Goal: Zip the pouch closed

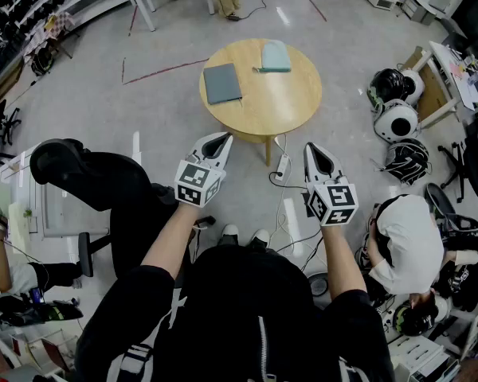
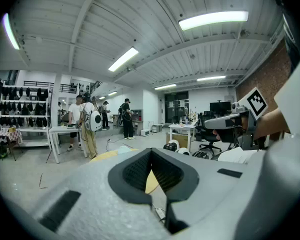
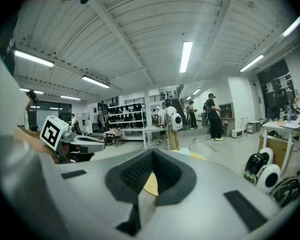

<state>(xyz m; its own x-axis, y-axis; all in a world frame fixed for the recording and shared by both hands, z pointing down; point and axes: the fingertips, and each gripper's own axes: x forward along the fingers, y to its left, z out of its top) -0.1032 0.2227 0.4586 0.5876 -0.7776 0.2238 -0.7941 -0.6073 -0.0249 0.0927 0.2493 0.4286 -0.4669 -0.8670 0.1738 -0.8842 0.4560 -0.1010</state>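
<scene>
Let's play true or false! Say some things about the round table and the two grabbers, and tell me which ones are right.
The round table holds a grey flat thing and a light blue pouch. True.
The left gripper holds the light blue pouch. False: it is shut on nothing, short of the table.
The jaws of the right gripper are together. True.
The two things on the table are stacked. False: they lie side by side, apart.

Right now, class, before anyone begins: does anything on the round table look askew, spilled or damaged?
Nothing stands out. The grey flat item and the teal pouch lie flat and apart on the round table. Nothing is spilled or visibly damaged.
</scene>
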